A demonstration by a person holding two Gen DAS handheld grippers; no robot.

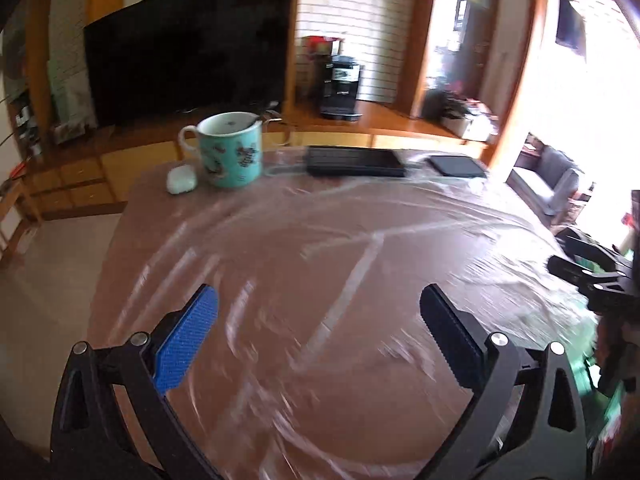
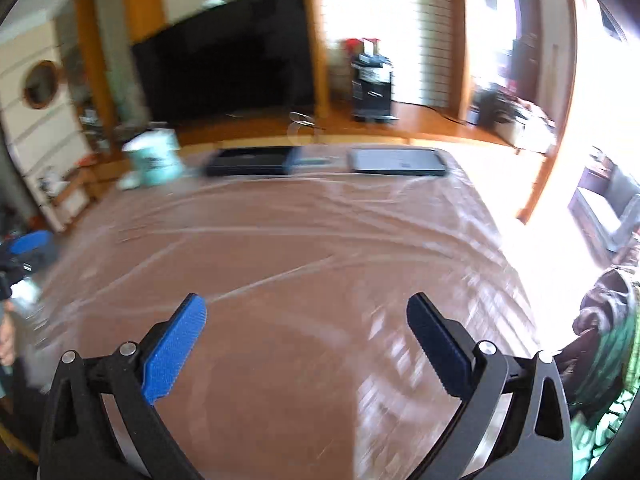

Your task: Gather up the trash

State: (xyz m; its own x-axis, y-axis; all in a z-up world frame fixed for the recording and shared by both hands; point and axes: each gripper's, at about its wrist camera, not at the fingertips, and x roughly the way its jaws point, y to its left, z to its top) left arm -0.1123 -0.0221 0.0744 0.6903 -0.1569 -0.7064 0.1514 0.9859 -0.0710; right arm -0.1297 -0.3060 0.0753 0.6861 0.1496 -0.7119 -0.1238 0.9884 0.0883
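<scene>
My left gripper (image 1: 318, 294) is open over the brown table (image 1: 280, 248), which is covered in clear film, and nothing lies between its blue pad and black pad. My right gripper (image 2: 306, 300) is open too, over the same table (image 2: 280, 248), also with nothing between its pads. In the left wrist view the right gripper (image 1: 600, 280) shows as a black shape at the right edge. The left gripper's blue pad (image 2: 28, 244) shows at the left edge of the right wrist view. No loose trash shows on the film. A blurred green patterned thing (image 2: 612, 360) sits at the right edge.
At the table's far edge stand a teal mug (image 1: 232, 152), a small white case (image 1: 181, 179), a black flat device (image 1: 354, 160) and a dark tablet (image 1: 458, 166). Behind them are a television (image 1: 188, 52) and a coffee machine (image 1: 340, 84) on a wooden sideboard.
</scene>
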